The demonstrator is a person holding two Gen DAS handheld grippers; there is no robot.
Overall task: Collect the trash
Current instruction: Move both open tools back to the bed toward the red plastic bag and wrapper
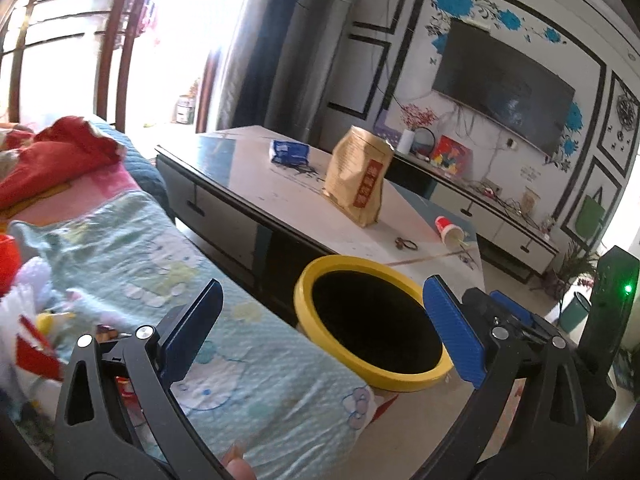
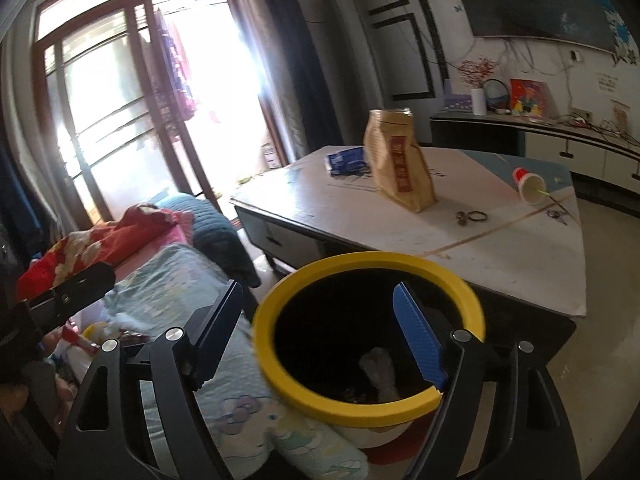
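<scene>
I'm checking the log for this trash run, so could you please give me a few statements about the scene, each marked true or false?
1. Both grippers, left gripper and right gripper, are open and empty. True.
2. The paper cup stands upright on the table. False: it lies on its side.
3. The bin has a yellow rim. True.
4. The brown paper bag lies flat. False: it stands upright.
5. The bin is empty. False: something pale lies inside.

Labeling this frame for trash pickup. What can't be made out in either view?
- Bin contents: left wrist view shows only black inside; right wrist view shows one pale crumpled piece, rest dark.
- Small dark items on the table: too small to identify.
- Brown bag label: blurred.
- Window: overexposed.
</scene>
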